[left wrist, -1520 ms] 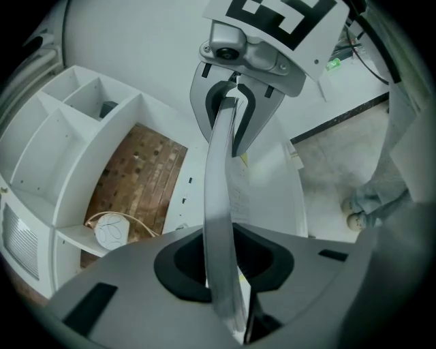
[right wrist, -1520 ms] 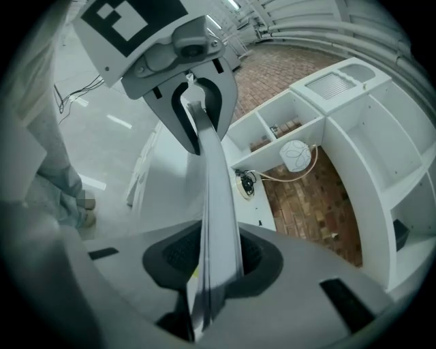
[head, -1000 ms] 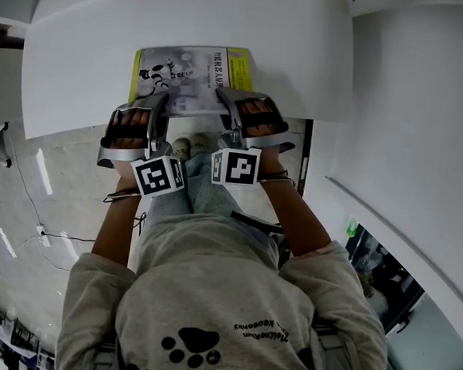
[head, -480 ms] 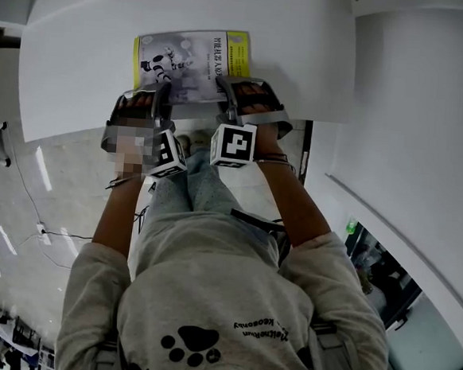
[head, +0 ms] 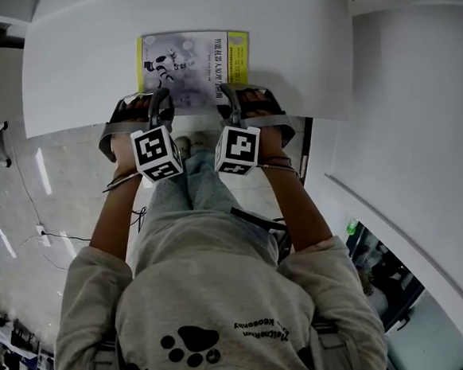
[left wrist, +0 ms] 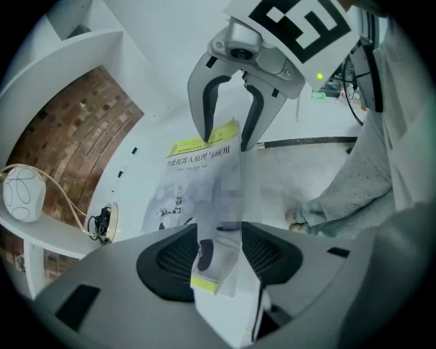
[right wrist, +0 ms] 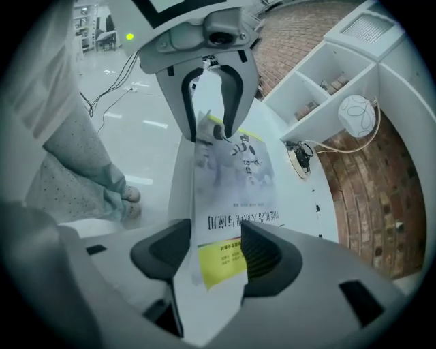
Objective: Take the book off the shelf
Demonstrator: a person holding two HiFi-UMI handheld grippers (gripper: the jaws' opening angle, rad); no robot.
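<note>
- The left gripper (left wrist: 218, 253) has its jaws standing wide, having just opened. The near corner of the book passes between its pads, with a gap visible on each side.
- The right gripper (right wrist: 216, 255) has also just opened wide. The book's yellow-panelled corner sits between its jaws. Whether the right-hand pad brushes the cover cannot be told.
- The book (head: 191, 65) lies flat and cover up on a white curved table (head: 81, 65). It has a grey cover with a yellow spine and a yellow panel. Its near edge points toward the person.
- The two grippers sit side by side at that near edge, angled steeply down, one at each near corner.
- A round cable port (right wrist: 300, 157) with a plug in it is set into the table, just beyond the book.
- A brick wall (right wrist: 381, 198) curves behind the table, and a white shelf (right wrist: 320, 75) is mounted against it.
- A white ball (right wrist: 357, 116) with a trailing cord (right wrist: 327, 146) rests on the shelf, well apart from the book.
- Below the table edge are the person's shoes (head: 188, 146) on a glossy floor (head: 47, 198), and a grey sweatshirt (head: 207, 298) with a paw print.
</note>
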